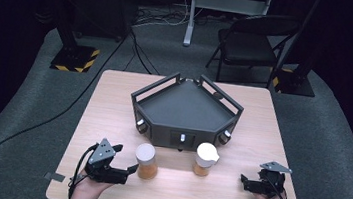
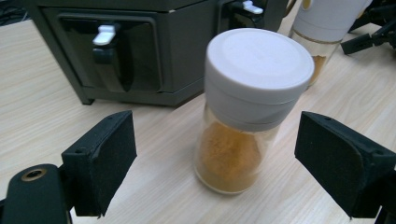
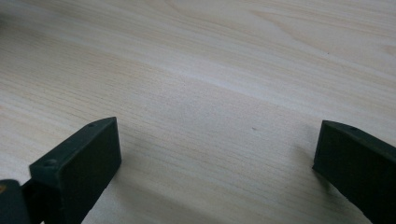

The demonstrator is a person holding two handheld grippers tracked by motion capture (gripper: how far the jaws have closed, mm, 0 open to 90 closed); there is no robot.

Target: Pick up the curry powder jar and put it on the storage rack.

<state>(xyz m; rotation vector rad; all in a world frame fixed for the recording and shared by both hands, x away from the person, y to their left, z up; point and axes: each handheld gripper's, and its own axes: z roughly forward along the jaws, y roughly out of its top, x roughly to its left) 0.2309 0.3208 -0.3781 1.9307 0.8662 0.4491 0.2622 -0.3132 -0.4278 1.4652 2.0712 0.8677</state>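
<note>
1. Your left gripper (image 1: 124, 163) sits near the tabletop's (image 1: 113, 102) front-left corner with its jaws spread wide, gripping nothing
2. In the left gripper view, a spice jar (image 2: 247, 112) with a flat white lid and orange-brown powder stands upright between those jaws, apart from both pads (image 2: 105, 158)
3. From the high view, that spice jar (image 1: 146, 160) stands near the front edge, left of centre, just beside your left gripper's jaws
4. A second spice jar (image 1: 205, 159), its white cap flipped open, stands upright right of centre, near the front edge; in the left gripper view it shows beyond the first jar (image 2: 322, 32)
5. Your right gripper (image 1: 245, 182) rests near the front-right corner, well apart from the second jar; in the right gripper view its jaws stand wide apart over bare wood (image 3: 210, 93), gripping nothing
6. A dark five-sided rack (image 1: 185, 113) with railed walls and white-tipped latches on its front faces sits mid-table, just behind both jars
7. Beyond the far edge, a folding chair (image 1: 251, 42) stands on the grey floor
</note>
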